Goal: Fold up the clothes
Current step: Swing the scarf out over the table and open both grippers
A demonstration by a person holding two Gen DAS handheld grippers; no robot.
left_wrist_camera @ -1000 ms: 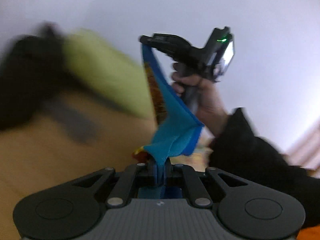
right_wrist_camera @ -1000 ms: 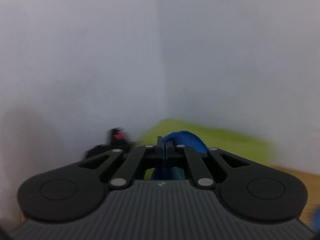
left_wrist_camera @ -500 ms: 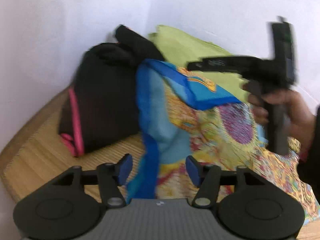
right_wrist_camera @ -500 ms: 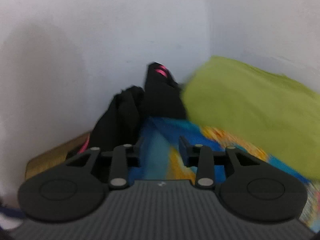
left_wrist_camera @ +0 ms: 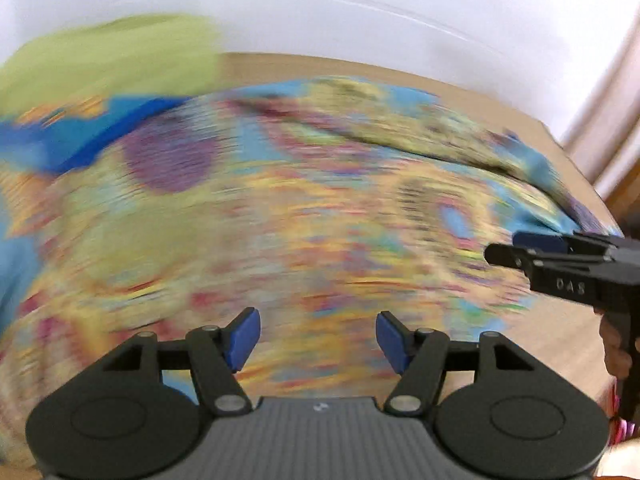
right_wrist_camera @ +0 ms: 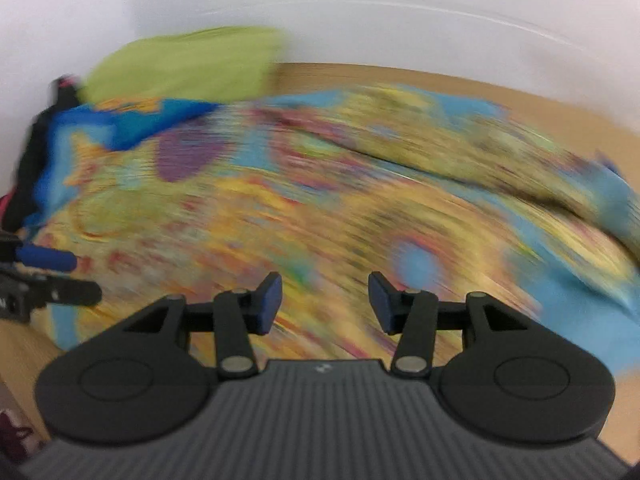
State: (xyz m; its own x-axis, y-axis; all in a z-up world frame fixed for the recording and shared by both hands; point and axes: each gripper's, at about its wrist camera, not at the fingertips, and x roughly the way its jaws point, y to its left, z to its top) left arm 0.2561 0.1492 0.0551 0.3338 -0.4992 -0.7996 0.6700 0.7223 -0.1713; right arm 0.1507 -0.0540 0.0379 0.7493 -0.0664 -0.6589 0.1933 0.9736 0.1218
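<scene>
A large patterned cloth (left_wrist_camera: 304, 200) in yellow, blue, red and purple lies spread over the wooden surface, blurred by motion in both views. My left gripper (left_wrist_camera: 318, 338) hangs above its near part, open, nothing between the blue pads. My right gripper (right_wrist_camera: 325, 302) is also open and empty over the same patterned cloth (right_wrist_camera: 320, 200). The right gripper (left_wrist_camera: 560, 258) shows at the right edge of the left wrist view, held by a hand. The left gripper (right_wrist_camera: 44, 276) pokes in at the left edge of the right wrist view.
A lime-green cloth (right_wrist_camera: 188, 64) lies at the back left against the white wall. Black clothing with pink trim (right_wrist_camera: 28, 164) sits at the far left. Bare wooden surface (left_wrist_camera: 560, 336) shows to the right of the patterned cloth.
Both grippers were shut on the blue edge of the cloth, held up in the air. They have since let go and opened, and the cloth now lies spread on the surface.
</scene>
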